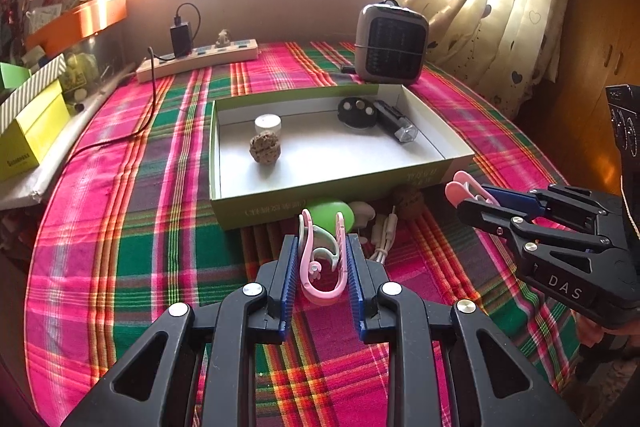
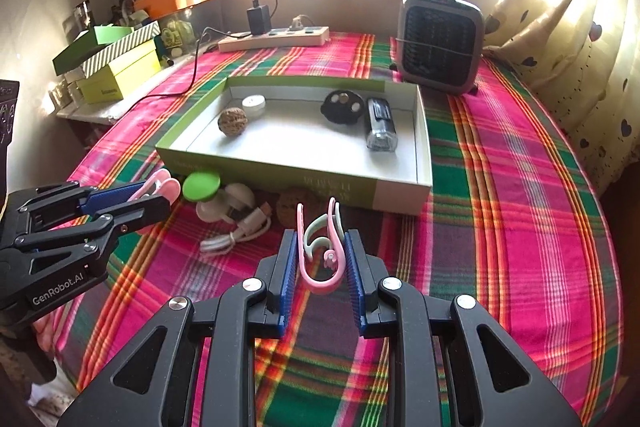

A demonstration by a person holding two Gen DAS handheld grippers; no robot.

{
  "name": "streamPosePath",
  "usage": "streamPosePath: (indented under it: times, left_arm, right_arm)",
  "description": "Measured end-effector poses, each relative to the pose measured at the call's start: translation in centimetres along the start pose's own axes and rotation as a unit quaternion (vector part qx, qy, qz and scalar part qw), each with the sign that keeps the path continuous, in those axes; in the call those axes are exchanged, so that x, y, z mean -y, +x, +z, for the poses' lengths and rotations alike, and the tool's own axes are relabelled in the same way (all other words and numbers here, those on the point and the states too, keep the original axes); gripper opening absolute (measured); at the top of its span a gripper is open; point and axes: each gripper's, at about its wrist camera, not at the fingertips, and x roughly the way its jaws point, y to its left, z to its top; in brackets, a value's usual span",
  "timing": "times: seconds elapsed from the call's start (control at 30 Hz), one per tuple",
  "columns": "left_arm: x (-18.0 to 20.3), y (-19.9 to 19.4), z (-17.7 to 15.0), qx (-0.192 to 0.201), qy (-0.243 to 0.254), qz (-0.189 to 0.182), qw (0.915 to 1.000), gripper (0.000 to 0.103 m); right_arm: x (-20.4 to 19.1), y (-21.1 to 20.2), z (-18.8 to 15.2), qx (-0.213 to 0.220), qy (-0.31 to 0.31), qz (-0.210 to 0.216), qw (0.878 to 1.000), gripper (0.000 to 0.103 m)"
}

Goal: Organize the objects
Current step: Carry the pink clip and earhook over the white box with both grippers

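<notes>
Pink clips are held one in each tool: the left tool [image 1: 323,259] is clamped on a pink clip [image 1: 322,263] with a pale green inner spring, its open ends pointing away toward the box, and the right tool [image 2: 320,255] is clamped on a second pink clip [image 2: 320,251] of the same kind. Each tool also shows from the side in the other's view, low over the plaid cloth [image 1: 132,227] that covers the surface, with the pink ends of its clip sticking out past the fingertips. Just beyond the tools, against the near wall of the shallow green-sided box [image 1: 304,203], lie a green round lid-like piece [image 2: 201,187], a white rounded object [image 2: 236,201], a coiled white cable [image 2: 240,231] and a walnut [image 2: 294,205] in the box's shadow. Inside the box sit another walnut [image 2: 232,121] touching or just beside a small white jar [image 2: 253,105] toward the left, and a black round holder with pale discs [image 2: 343,107] beside a dark torch-like cylinder [image 2: 381,125] toward the right. Behind the box stand a small grey heater [image 2: 440,43] and a white power strip [image 2: 274,39] with a black charger plugged in, near the wall under the window.
</notes>
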Motion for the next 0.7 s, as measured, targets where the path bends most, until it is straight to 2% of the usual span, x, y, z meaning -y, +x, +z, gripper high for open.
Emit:
streamPosePath:
  times: [0.33,0.7]
  left_arm:
    - [-1.2,0.6,1.5,0.008,-0.016,0.003,0.9998,0.021]
    - [-2.2,2.6,3.8,0.005,-0.026,-0.001,0.9997,0.021]
  right_arm:
    - [-0.3,0.6,2.9,0.013,-0.007,0.012,1.000,0.024]
    - [0.1,3.4,6.6,0.009,-0.013,0.027,1.000,0.024]
